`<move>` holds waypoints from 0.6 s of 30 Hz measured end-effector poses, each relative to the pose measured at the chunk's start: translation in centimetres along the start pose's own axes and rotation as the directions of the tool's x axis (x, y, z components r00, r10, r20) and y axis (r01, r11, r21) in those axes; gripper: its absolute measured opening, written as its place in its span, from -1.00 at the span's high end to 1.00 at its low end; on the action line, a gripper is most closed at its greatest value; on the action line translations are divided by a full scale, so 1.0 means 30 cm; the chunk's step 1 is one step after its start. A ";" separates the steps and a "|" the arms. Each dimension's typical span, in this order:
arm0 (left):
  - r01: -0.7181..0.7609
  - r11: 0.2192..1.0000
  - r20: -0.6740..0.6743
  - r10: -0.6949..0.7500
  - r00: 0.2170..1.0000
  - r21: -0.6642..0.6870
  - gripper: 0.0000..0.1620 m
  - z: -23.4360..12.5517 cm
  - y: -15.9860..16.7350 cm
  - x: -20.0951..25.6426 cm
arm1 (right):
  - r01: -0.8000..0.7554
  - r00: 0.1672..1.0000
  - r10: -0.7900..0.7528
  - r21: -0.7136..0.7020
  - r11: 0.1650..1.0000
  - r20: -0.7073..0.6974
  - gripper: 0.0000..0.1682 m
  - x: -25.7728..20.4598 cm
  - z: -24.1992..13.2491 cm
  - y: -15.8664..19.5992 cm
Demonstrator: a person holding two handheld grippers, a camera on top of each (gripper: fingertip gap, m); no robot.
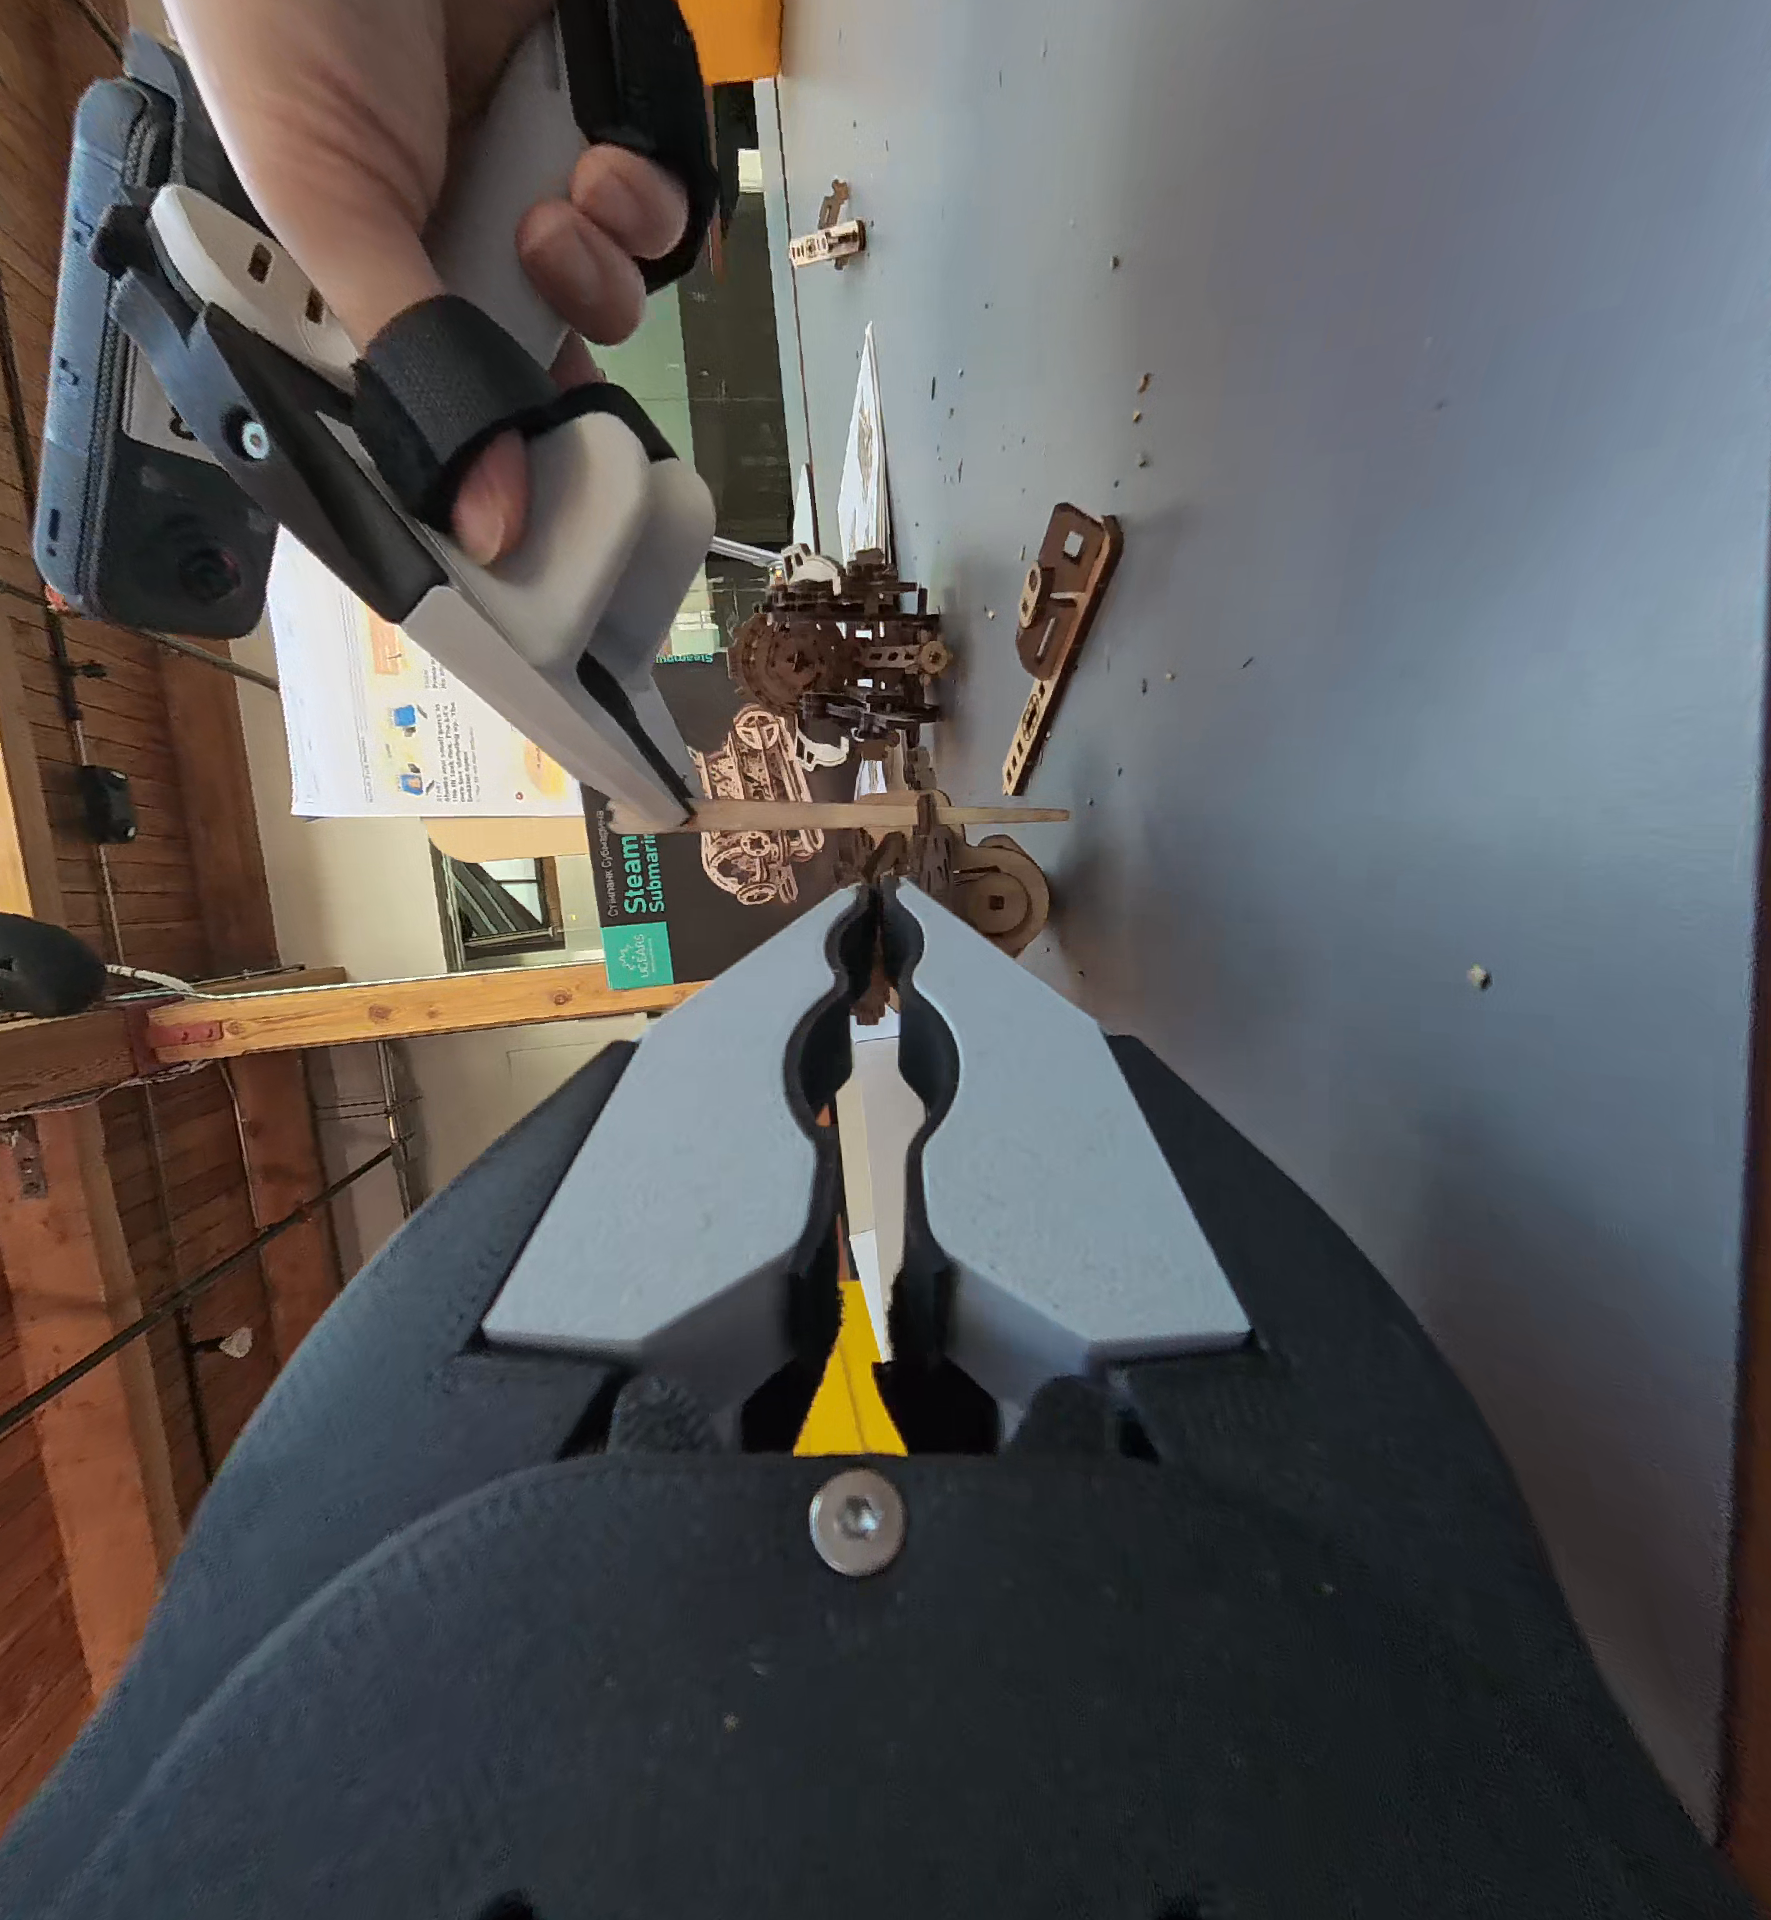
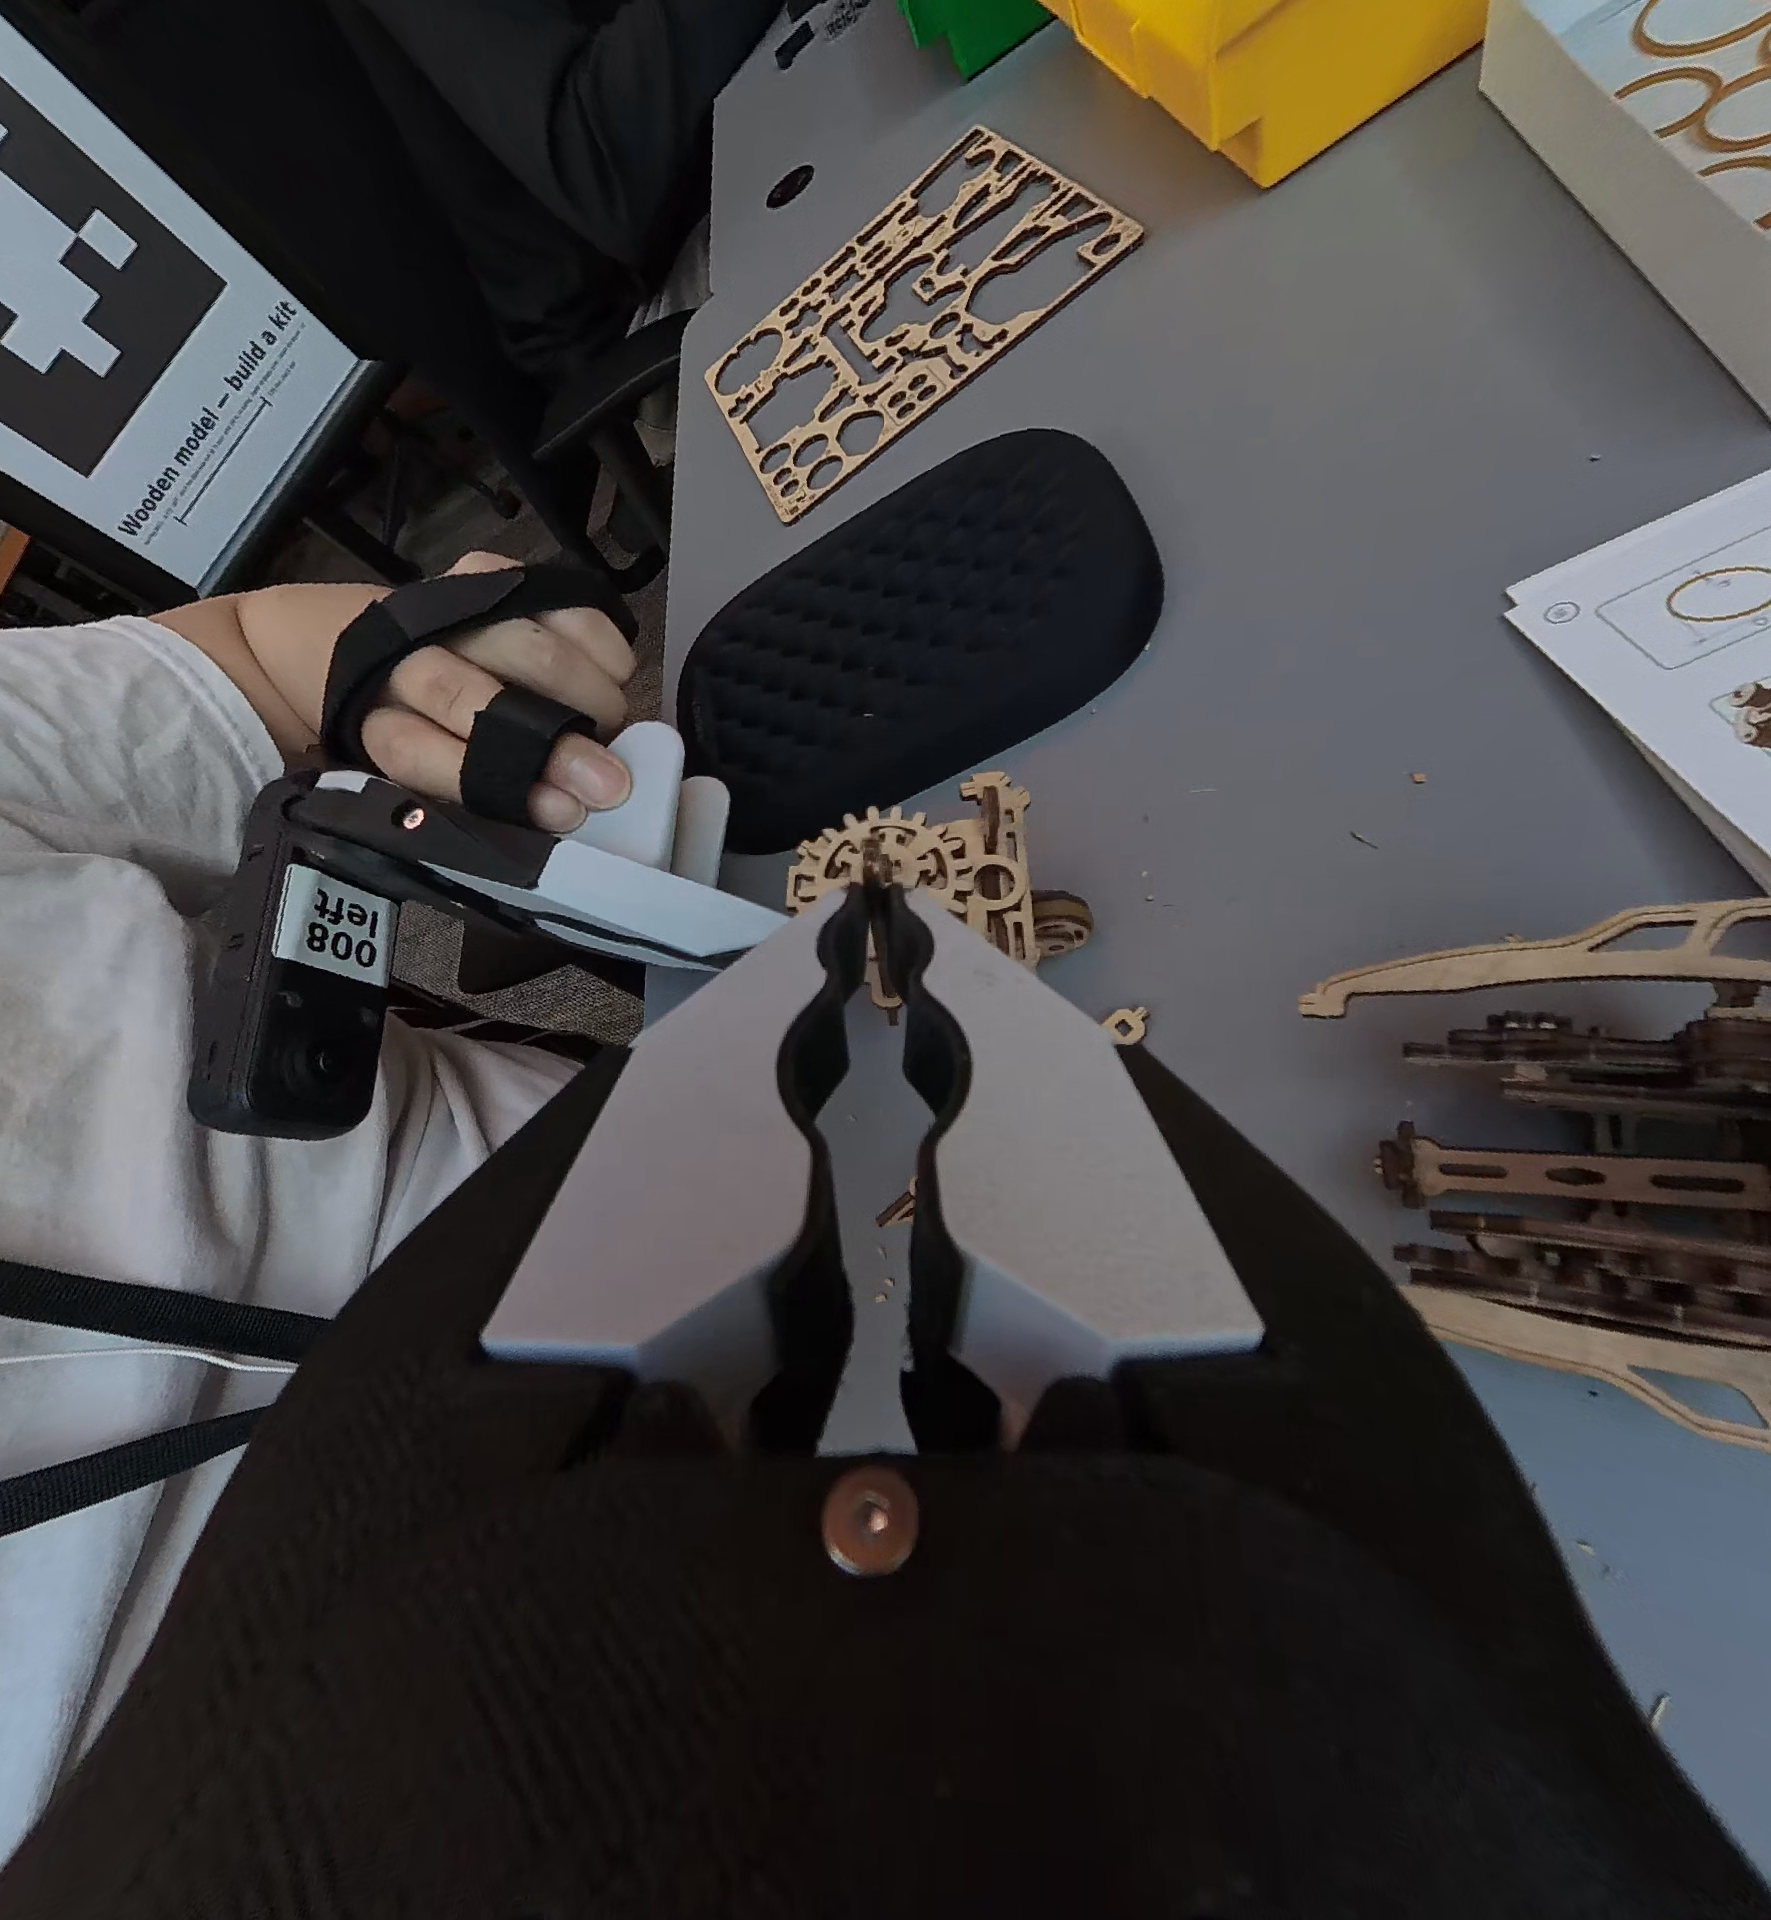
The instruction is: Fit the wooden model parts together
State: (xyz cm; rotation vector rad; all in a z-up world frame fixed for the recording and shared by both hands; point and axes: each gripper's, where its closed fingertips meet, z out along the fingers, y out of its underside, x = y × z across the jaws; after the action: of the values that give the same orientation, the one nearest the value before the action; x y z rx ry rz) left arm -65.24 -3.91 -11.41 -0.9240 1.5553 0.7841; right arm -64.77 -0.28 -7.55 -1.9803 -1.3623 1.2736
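Two grippers meet over a grey desk (image 2: 1328, 436) at one small wooden gear assembly (image 2: 922, 873). In the right wrist view, the right gripper (image 2: 876, 909) has its fingers closed almost completely on a thin wooden stick (image 1: 860, 816), seen end-on here and running through the gear. The left gripper (image 2: 756, 935) comes in from nine o'clock, strapped to a hand (image 2: 486, 686). In the left wrist view, the left gripper's (image 1: 881, 894) fingers are pinched nearly shut on the assembly (image 1: 964, 883), though the exact contact point is hard to make out. The right gripper (image 1: 678, 810) reaches in from ten o'clock, clamping the stick's far end. A larger half-built model (image 2: 1629, 1174) sits at three o'clock, an emptied parts sheet (image 2: 922, 312) at twelve o'clock beyond a black wrist pad (image 2: 922, 634).
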 end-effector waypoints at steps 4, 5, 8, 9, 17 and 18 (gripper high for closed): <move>0.003 1.000 -0.012 -0.004 1.000 -0.008 0.99 0.005 0.002 0.006 | -0.007 1.000 0.008 0.007 1.000 -0.012 0.98 0.011 -0.008 0.000; 0.021 1.000 -0.023 -0.021 1.000 0.004 0.96 0.001 -0.004 0.008 | -0.016 1.000 0.016 0.011 1.000 -0.007 0.98 0.011 -0.010 -0.002; 0.066 0.998 -0.058 -0.066 0.996 -0.006 0.83 0.003 -0.001 0.016 | -0.040 0.999 0.039 0.025 0.999 0.019 0.98 0.006 -0.014 -0.006; 0.068 0.998 -0.062 -0.069 0.996 -0.015 0.82 0.006 0.005 0.019 | -0.041 0.999 0.041 0.026 0.999 0.017 0.98 0.008 -0.014 -0.006; 0.023 0.998 -0.031 -0.025 0.999 -0.055 0.98 0.038 0.029 0.020 | -0.034 0.999 0.034 0.002 0.999 0.025 0.98 0.001 -0.009 0.009; 0.029 0.998 -0.049 -0.032 0.998 -0.054 0.98 0.041 0.028 0.027 | -0.032 0.999 0.032 -0.005 0.999 0.020 0.97 0.003 -0.007 0.013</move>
State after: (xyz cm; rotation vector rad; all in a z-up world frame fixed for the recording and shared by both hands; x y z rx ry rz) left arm -65.49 -2.56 -12.42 -1.0110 1.5661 0.7892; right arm -64.37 -0.33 -7.78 -2.0054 -1.3493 1.3092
